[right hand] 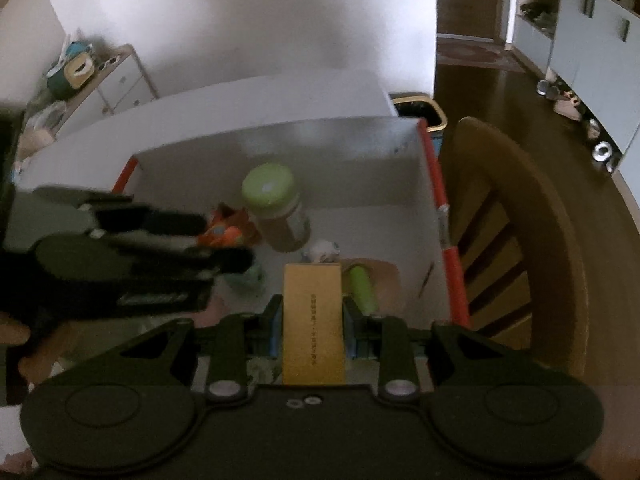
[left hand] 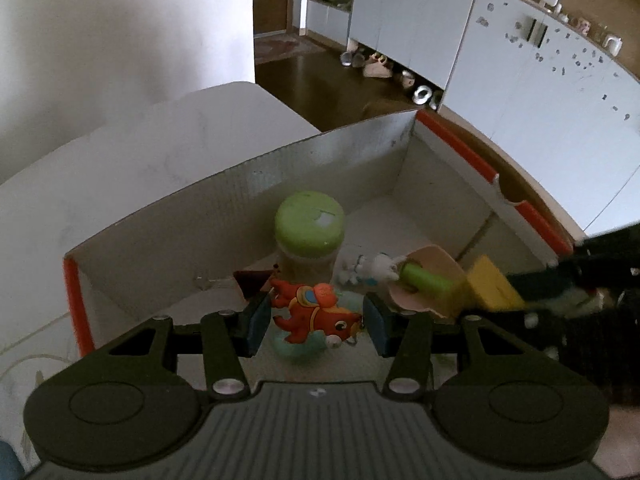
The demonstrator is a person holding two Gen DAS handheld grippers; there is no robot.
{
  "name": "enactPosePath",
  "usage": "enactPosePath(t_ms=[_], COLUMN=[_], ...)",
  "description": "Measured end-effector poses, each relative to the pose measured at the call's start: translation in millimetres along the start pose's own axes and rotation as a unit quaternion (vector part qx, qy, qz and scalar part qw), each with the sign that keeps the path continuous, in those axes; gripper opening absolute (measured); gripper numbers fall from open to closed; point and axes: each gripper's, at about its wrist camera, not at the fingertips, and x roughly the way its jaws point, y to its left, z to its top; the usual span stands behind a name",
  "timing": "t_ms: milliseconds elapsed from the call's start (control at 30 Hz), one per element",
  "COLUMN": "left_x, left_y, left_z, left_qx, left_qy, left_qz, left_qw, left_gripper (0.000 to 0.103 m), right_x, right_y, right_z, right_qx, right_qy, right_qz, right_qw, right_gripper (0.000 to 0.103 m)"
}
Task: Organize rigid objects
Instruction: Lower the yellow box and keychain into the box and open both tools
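- Left wrist view looked down into an open cardboard box (left hand: 248, 184) with orange-red edges, standing on a white table (left hand: 132, 148).
- The left gripper (left hand: 316, 322) hung over the near part of the box, jaws set wide, with an orange cartoon fish toy (left hand: 316, 314) in the gap between the blue pads (left hand: 256, 326) — whether the pads touched it could not be told, as a gap showed on the right side.
- Just beyond the toy stood a clear jar with a green lid (left hand: 309, 224), upright on the box floor.
- To the right of the jar lay a small white figure (left hand: 376, 270), a pink scoop (left hand: 428, 280) and a green cylinder (left hand: 428, 280) resting across the scoop.
- Right wrist view showed the right gripper (right hand: 313, 320) closed on a yellow rectangular block (right hand: 313, 320), the block gripped by its long sides and pointing forward over the near edge of the box.
- The same block appeared at the right of the left view, blurred, beside the scoop.
- In the right view the left gripper reached in from the left, blurred, with the orange toy at its tip beside the jar.
- A wooden chair (right hand: 520, 248) stood to the right of the box — beyond it lay a dark floor and white cabinets (left hand: 500, 60).
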Motion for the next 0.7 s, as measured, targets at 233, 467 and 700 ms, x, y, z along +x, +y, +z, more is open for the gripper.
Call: enactPosePath(t_ms=[233, 467, 700], left_x=[20.8, 36.0, 34.9], left_y=[-2.4, -5.9, -8.8], left_z=[2.1, 2.2, 4.6], left_qx=[-0.005, -0.001, 0.010], left_qy=[0.033, 0.067, 0.069], left_qz=[-0.003, -0.004, 0.003], left_qw=[0.9994, 0.9977, 0.9975], left_gripper=[0.050, 0.050, 0.051], right_x=[14.1, 24.4, 24.5], right_y=[4.8, 5.0, 4.2], right_z=[-4.4, -10.2, -10.0], right_qx=[-0.021, -0.023, -0.023], right_qy=[0.015, 0.030, 0.027], right_qz=[-0.007, -0.012, -0.015], right_qw=[1.000, 0.999, 0.999], right_gripper=[0.028, 0.028, 0.031])
